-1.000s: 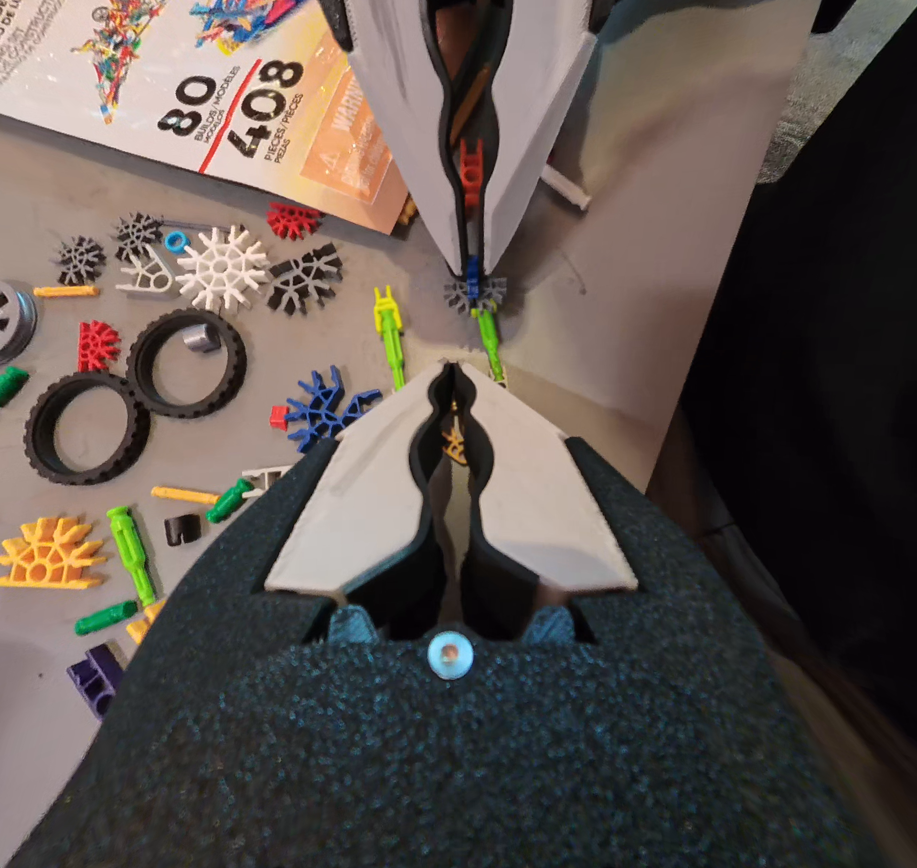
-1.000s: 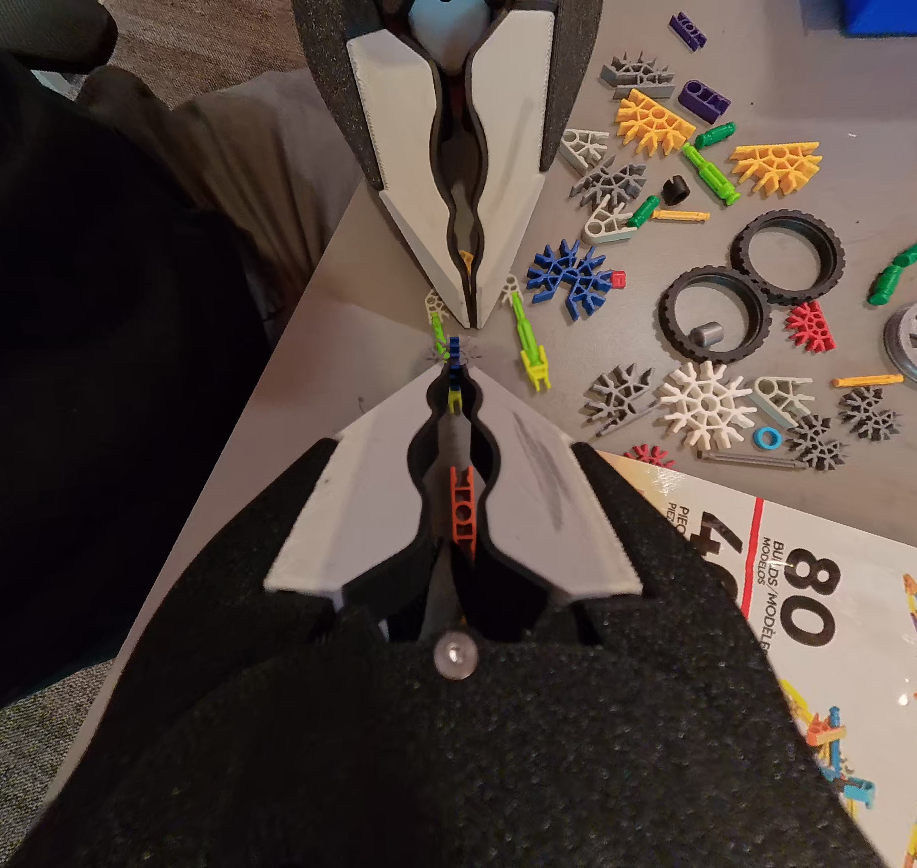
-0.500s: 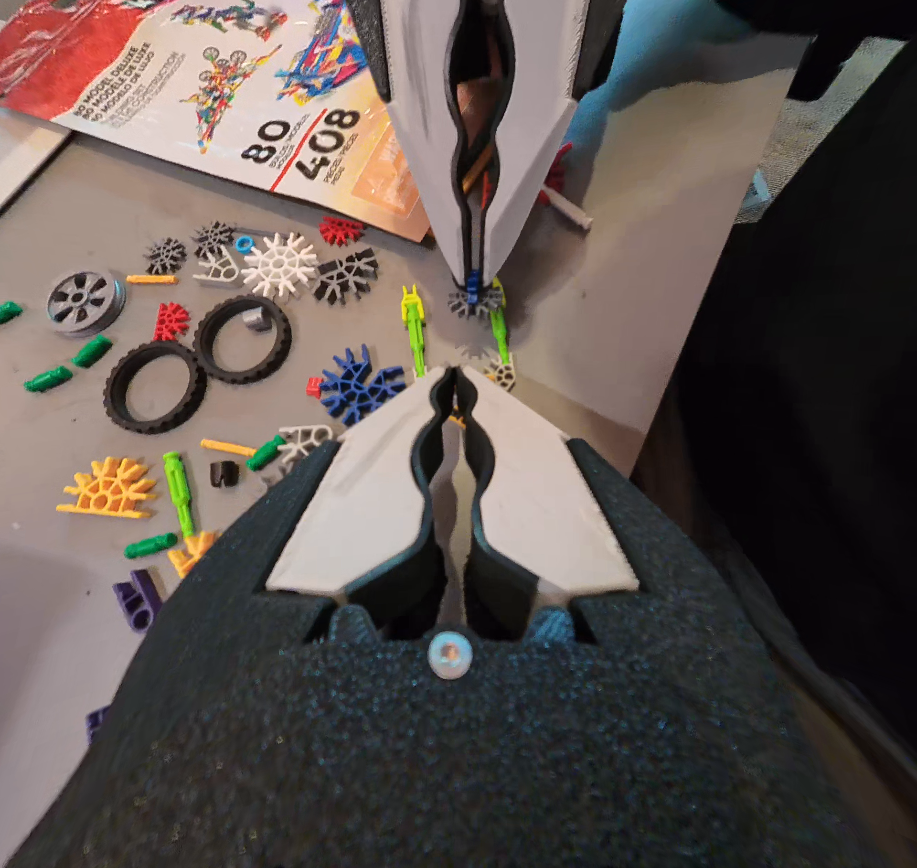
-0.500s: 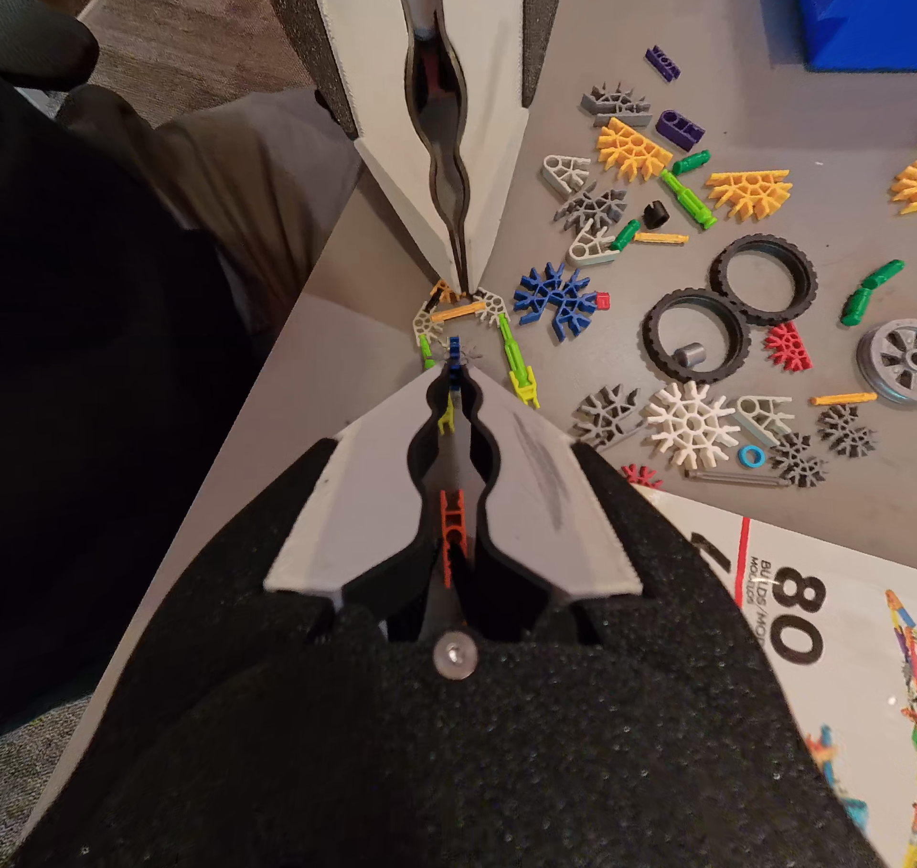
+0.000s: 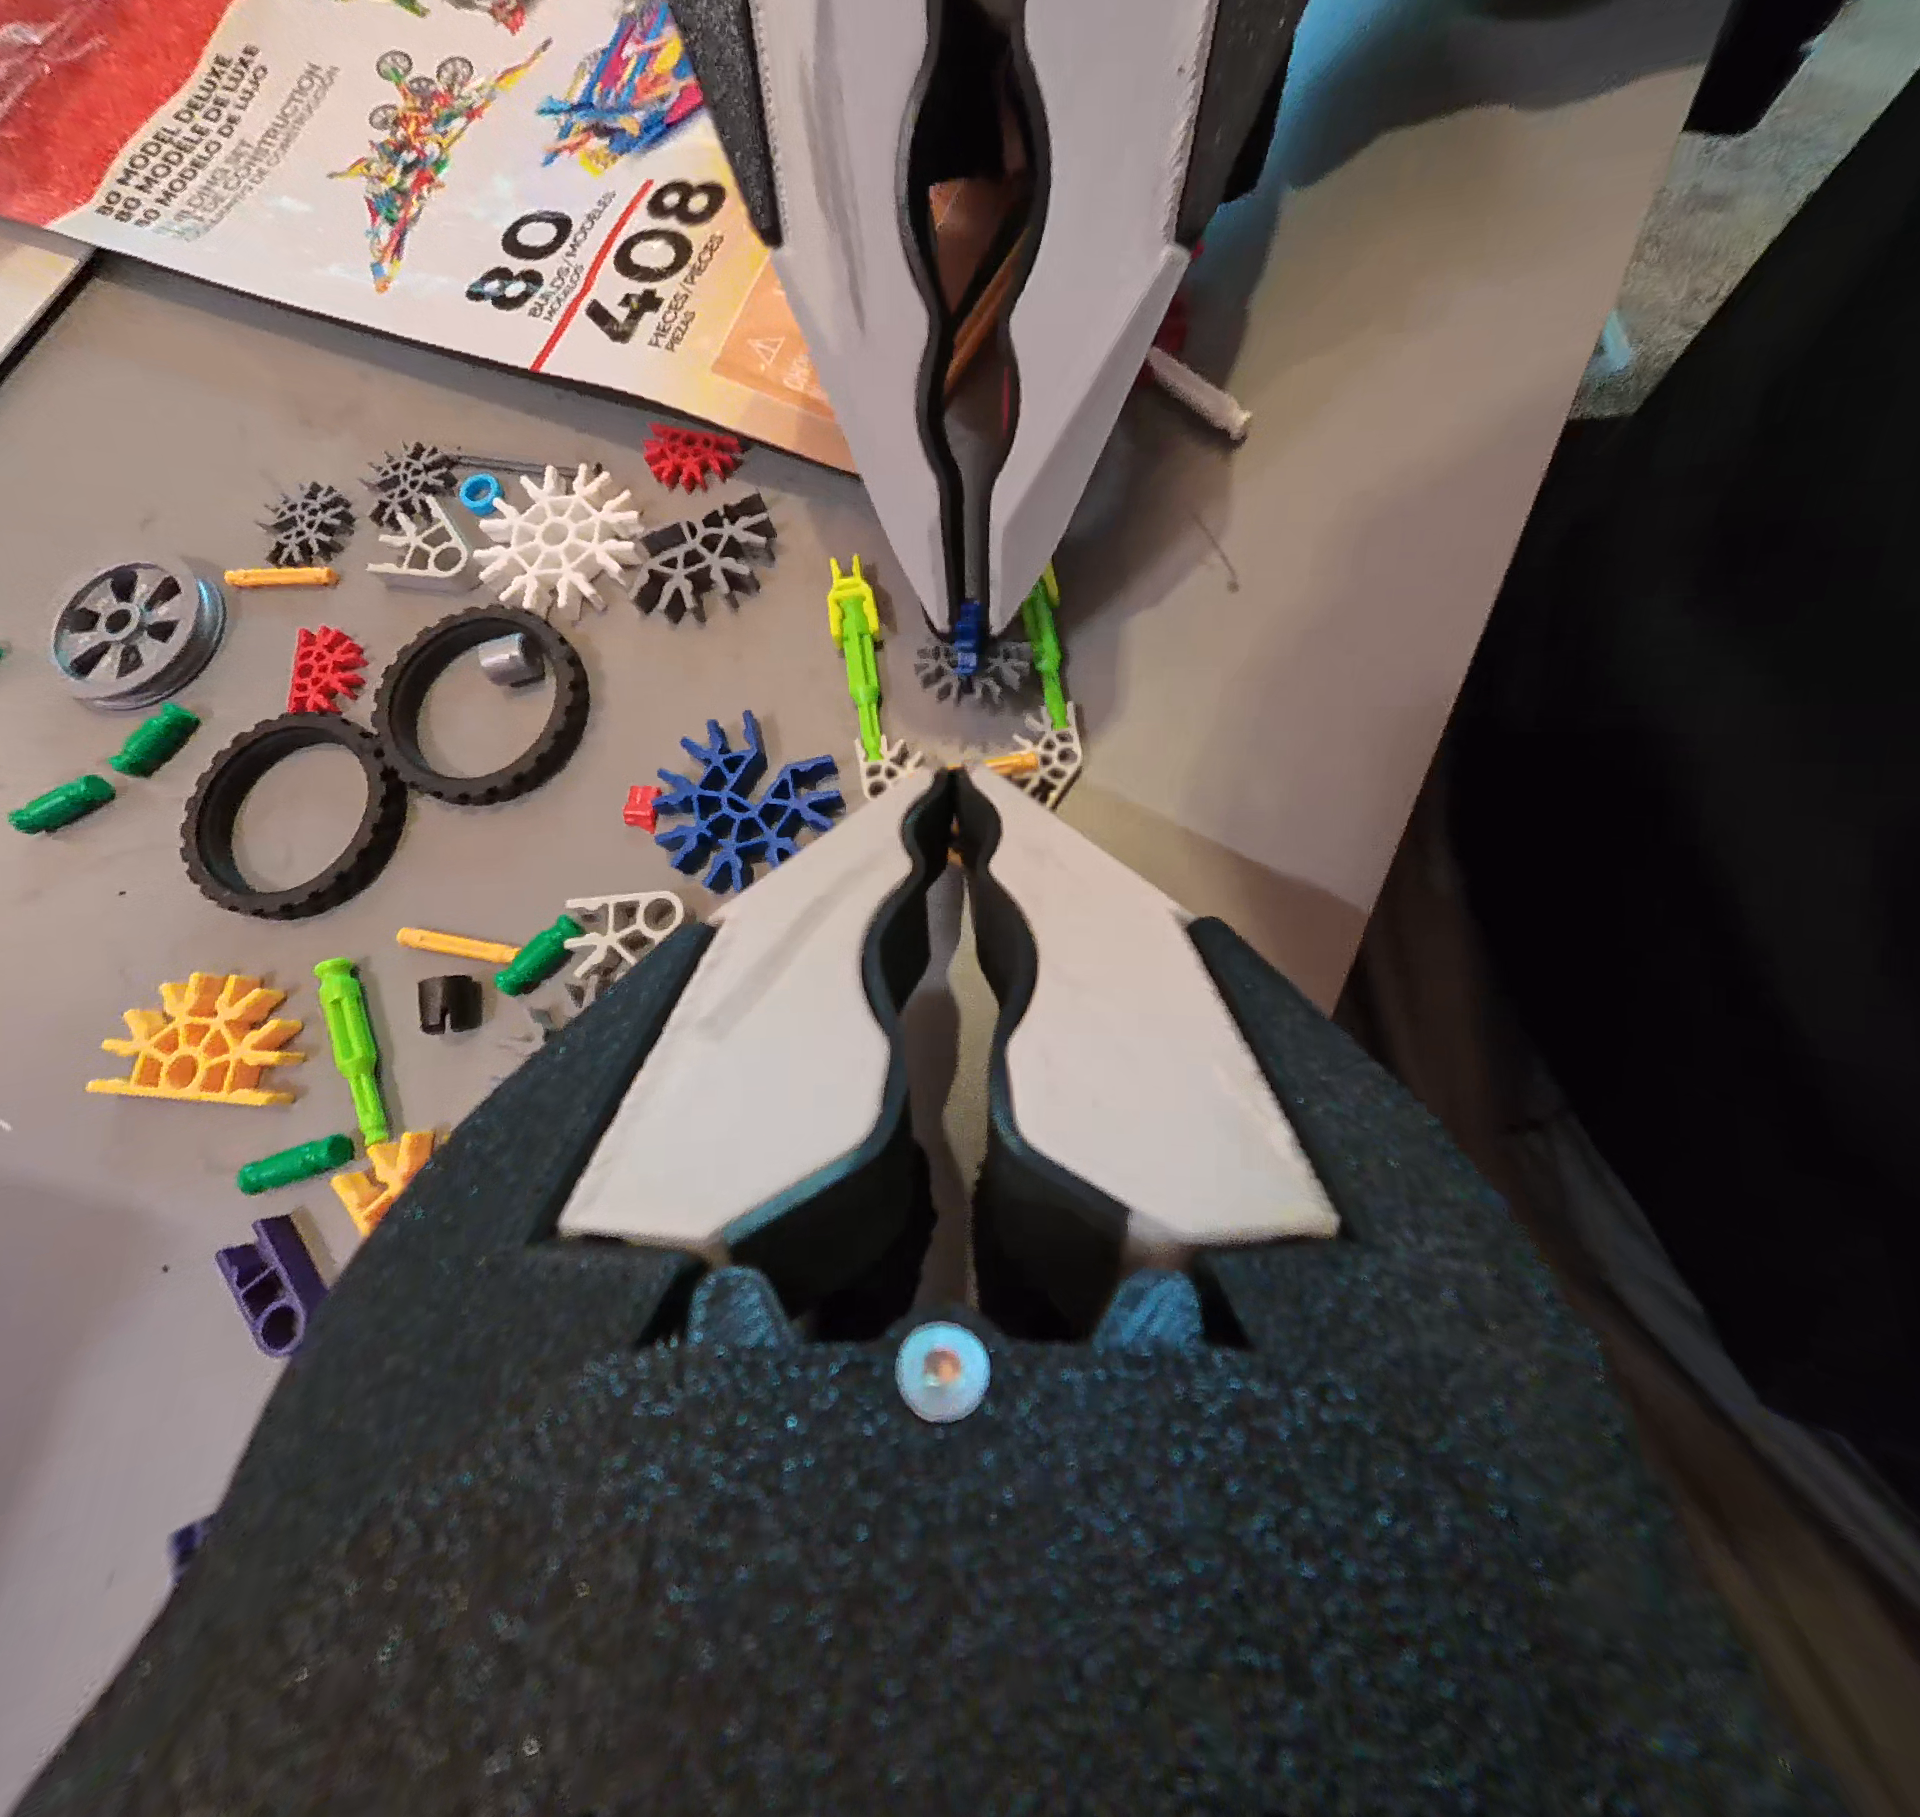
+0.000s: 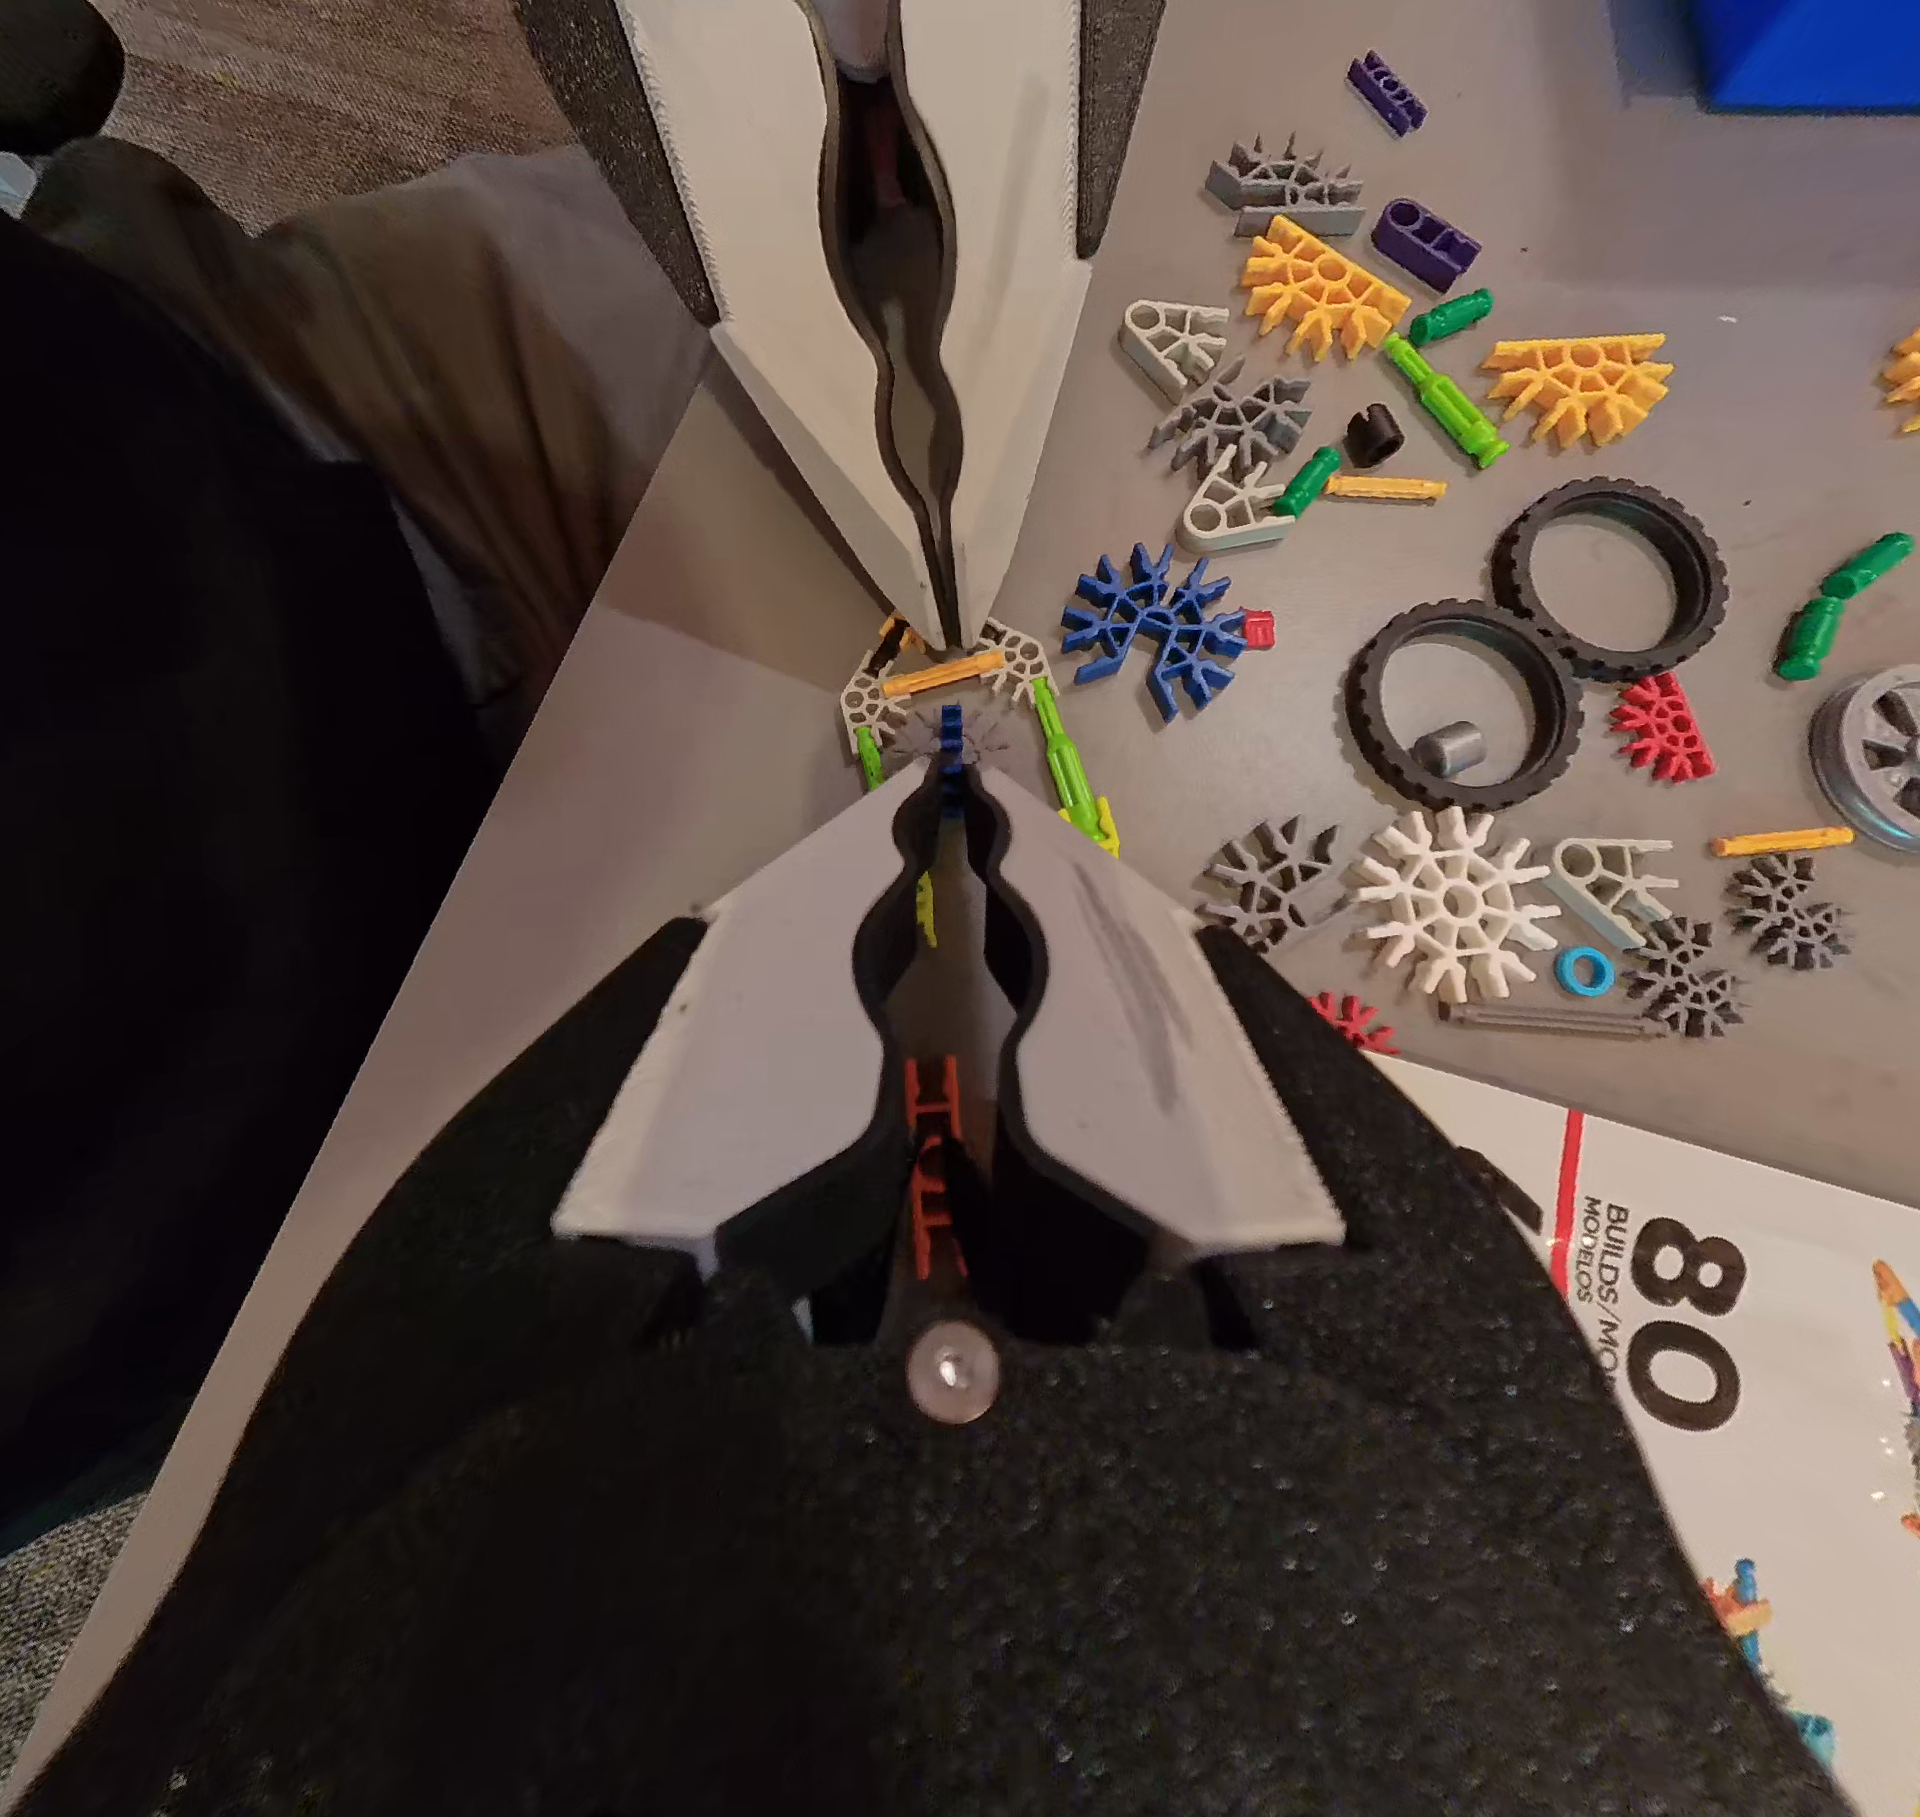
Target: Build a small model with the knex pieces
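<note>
My right tongs are pinching a blue rod that carries a grey snowflake connector. My left tongs are pressed together on the small frame of yellow and green rods, near the tabletop edge closest to me. I'd keep both grips firm and the rod lined up squarely.

left gripper: jaws closed, tips at frame centre, pointing up.
right gripper: jaws closed, tips at centre, facing the left one.
</note>
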